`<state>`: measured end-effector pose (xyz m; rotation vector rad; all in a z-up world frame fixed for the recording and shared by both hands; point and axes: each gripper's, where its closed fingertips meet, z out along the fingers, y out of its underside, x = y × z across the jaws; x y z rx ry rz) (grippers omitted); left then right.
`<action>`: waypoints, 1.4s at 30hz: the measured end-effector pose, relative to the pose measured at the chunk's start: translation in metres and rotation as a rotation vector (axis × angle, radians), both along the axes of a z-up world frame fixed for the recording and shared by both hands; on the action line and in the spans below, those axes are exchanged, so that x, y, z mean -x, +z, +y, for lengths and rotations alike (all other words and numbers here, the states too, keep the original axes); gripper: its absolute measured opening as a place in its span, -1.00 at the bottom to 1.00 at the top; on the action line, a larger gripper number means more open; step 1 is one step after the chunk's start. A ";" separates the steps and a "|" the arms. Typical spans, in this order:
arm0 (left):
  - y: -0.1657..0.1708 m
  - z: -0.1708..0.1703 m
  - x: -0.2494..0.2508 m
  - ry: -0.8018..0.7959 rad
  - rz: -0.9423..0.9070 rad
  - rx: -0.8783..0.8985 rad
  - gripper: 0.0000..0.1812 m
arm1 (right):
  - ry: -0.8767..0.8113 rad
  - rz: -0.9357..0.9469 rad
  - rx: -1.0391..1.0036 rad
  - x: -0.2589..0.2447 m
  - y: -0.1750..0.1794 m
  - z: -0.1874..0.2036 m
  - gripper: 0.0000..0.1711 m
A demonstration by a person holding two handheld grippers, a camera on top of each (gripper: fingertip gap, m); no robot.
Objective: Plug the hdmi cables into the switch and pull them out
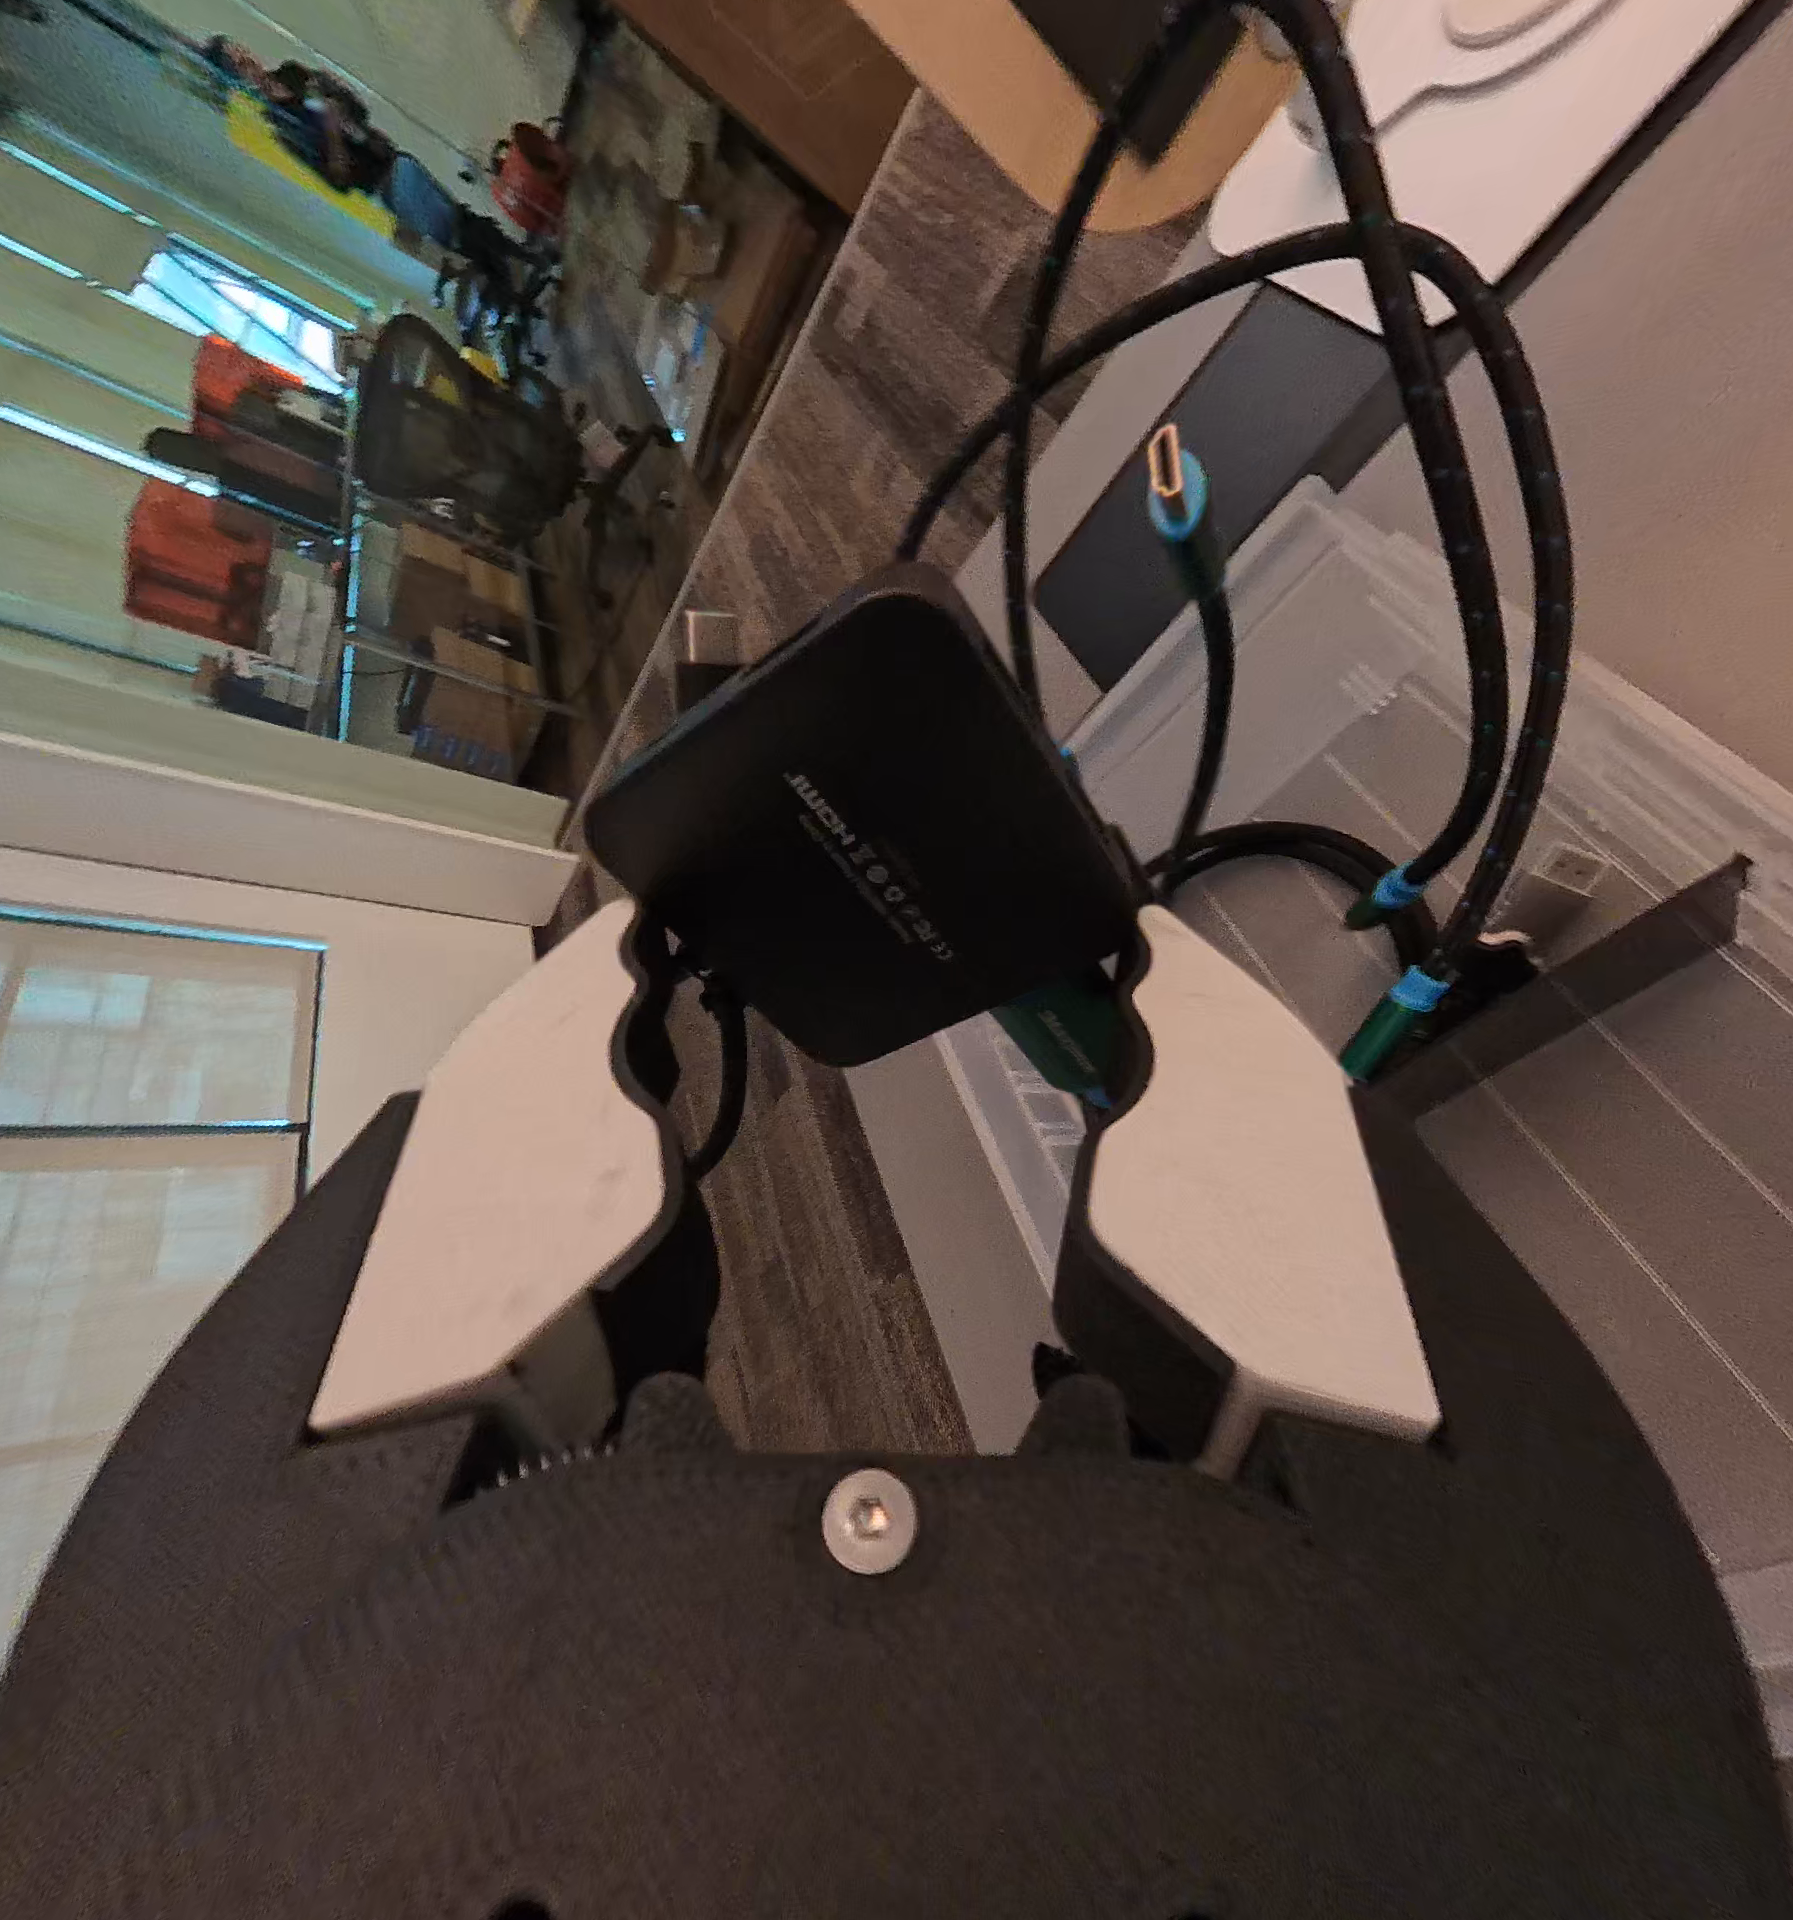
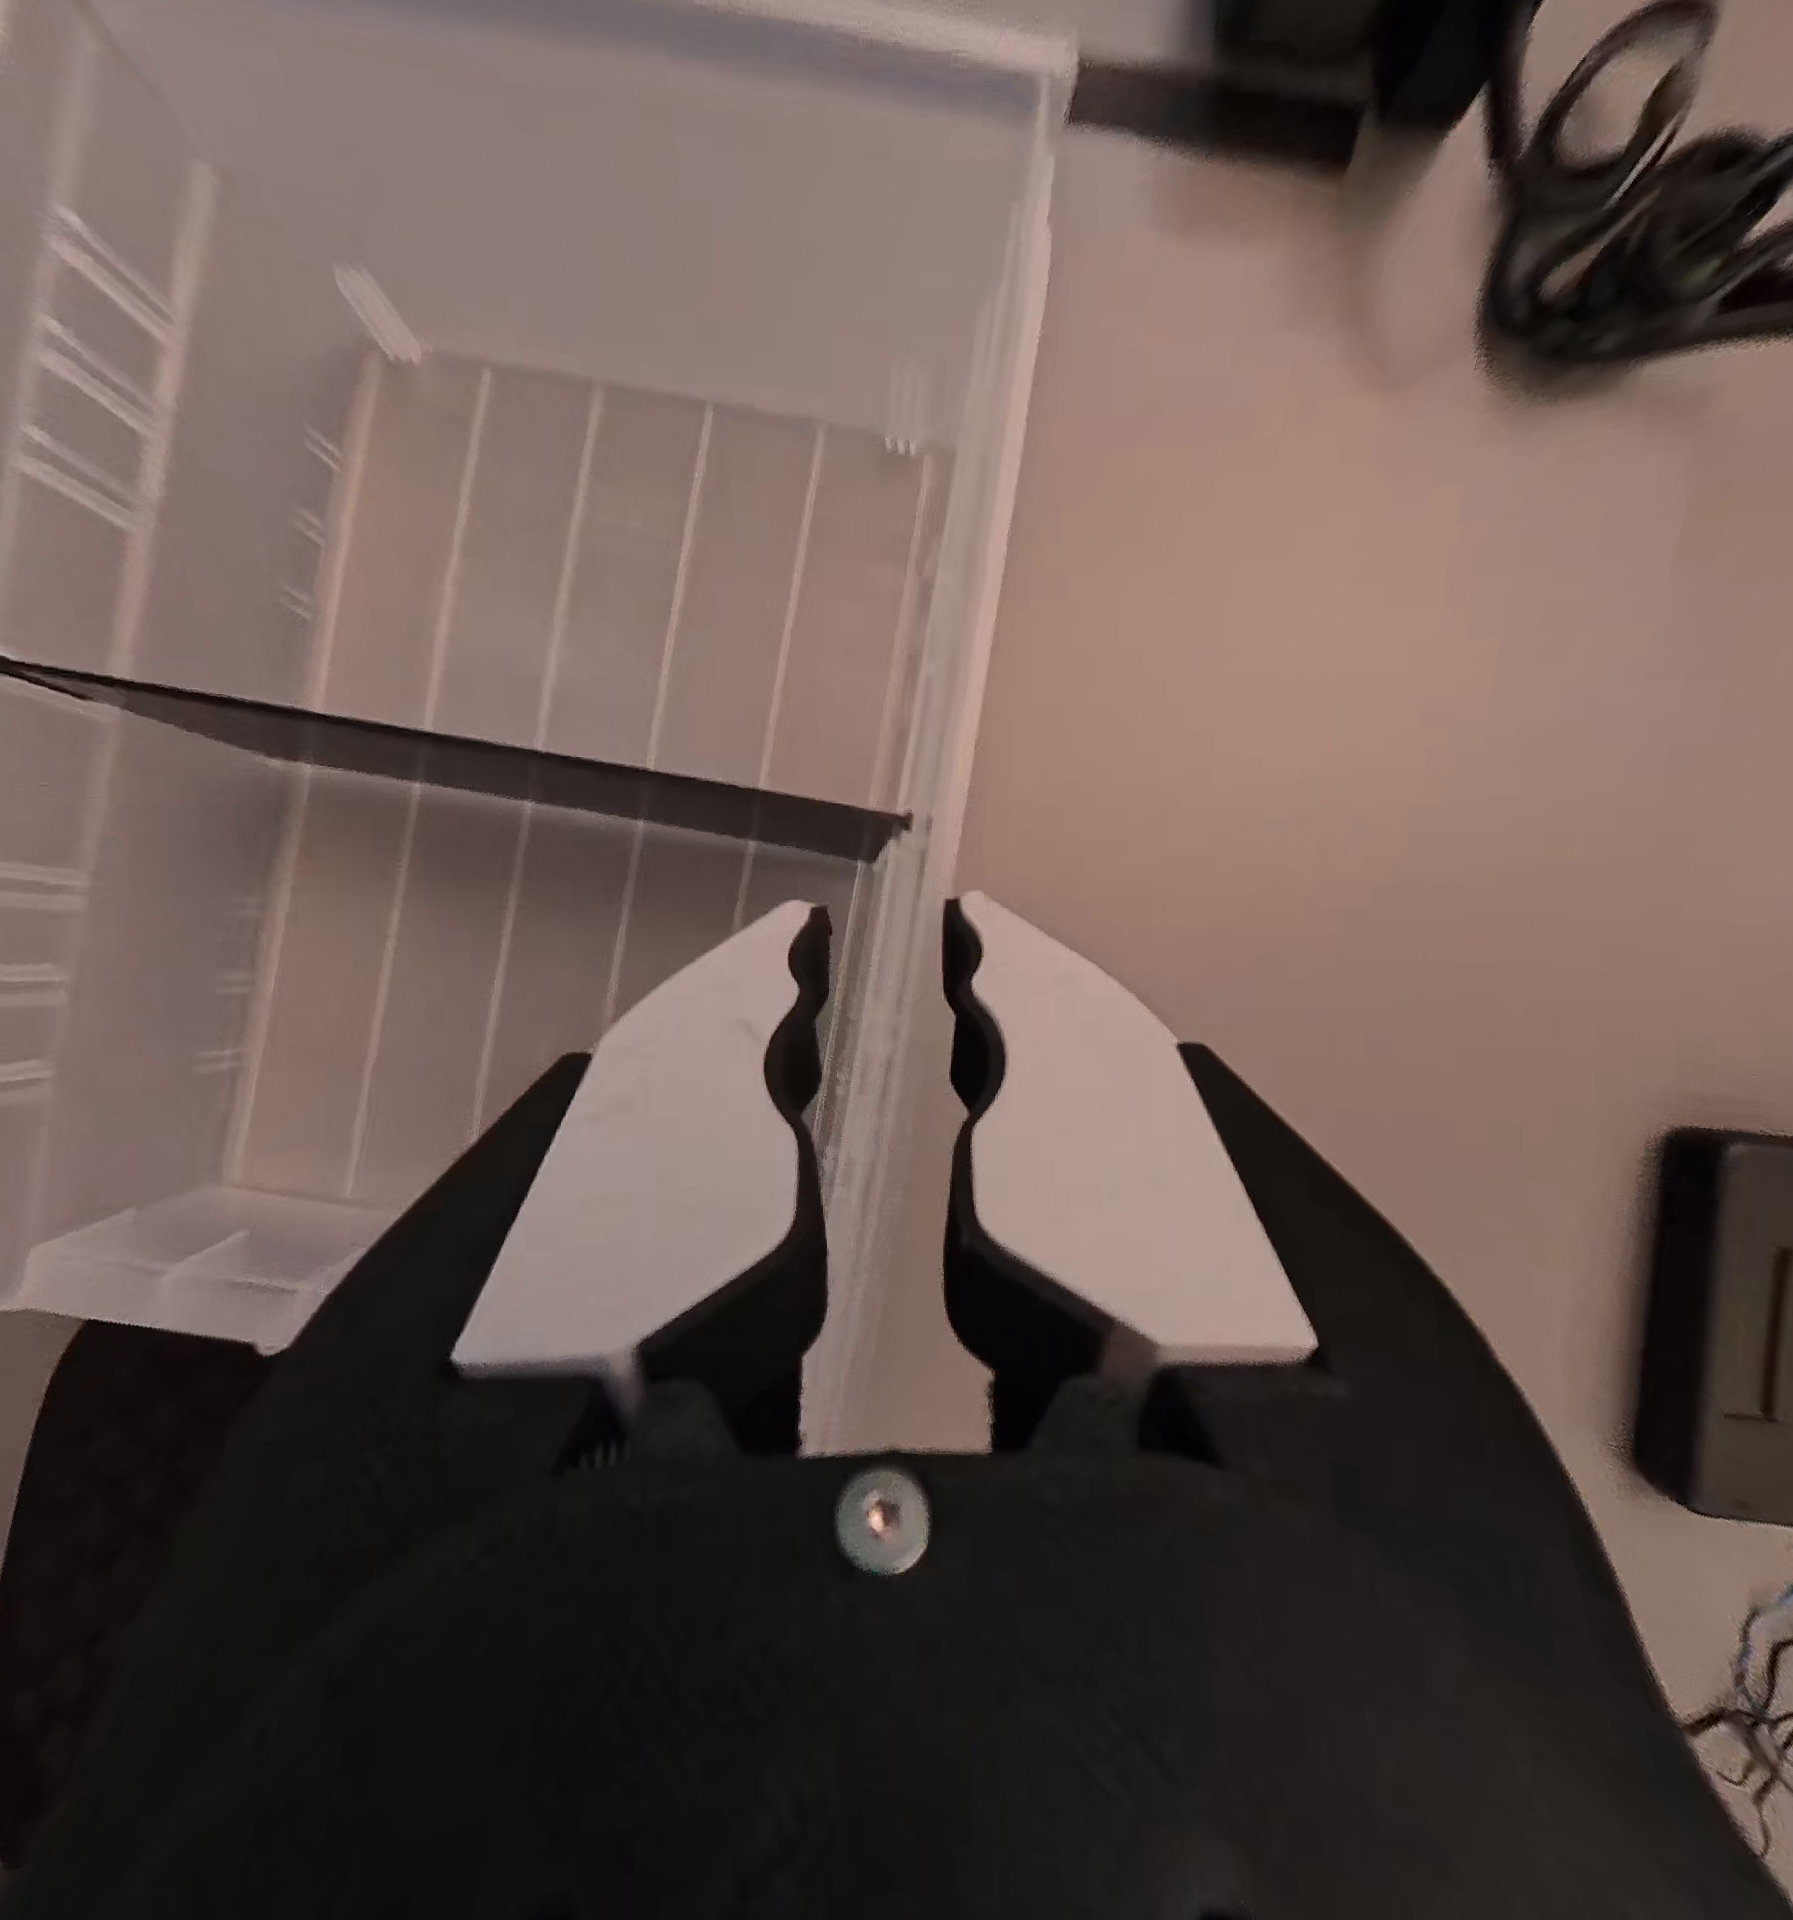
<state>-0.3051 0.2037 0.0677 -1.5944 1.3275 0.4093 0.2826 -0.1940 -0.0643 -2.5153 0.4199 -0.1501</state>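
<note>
In the left wrist view my left gripper (image 1: 887, 920) is shut on the black HDMI switch (image 1: 850, 810) and holds it in the air, tilted. A green-bodied HDMI plug (image 1: 1063, 1029) sits at the switch's lower right side, between the fingers. Braided black cables (image 1: 1474, 540) loop down at the right. One loose plug with a blue collar (image 1: 1178, 488) hangs free with its metal end facing the camera. Two more green plugs (image 1: 1391, 1023) hang lower right. My right gripper (image 2: 887, 920) is slightly open and empty above the rim of a clear plastic bin (image 2: 892, 1039). That view is blurred.
The clear plastic bin (image 2: 518, 623) lies on a pale table (image 2: 1391, 727) with a dark divider (image 2: 456, 748) across it. A black box (image 2: 1754, 1330) sits at the right, a blurred bundle of black cable (image 2: 1650, 208) at the top right, thin loose wires (image 2: 1785, 1683) lower right.
</note>
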 end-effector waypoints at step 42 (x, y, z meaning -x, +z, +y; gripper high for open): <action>0.037 -0.227 -0.217 -0.672 -0.331 -0.145 -0.17 | 0.968 0.792 -0.759 0.369 0.162 0.177 -0.83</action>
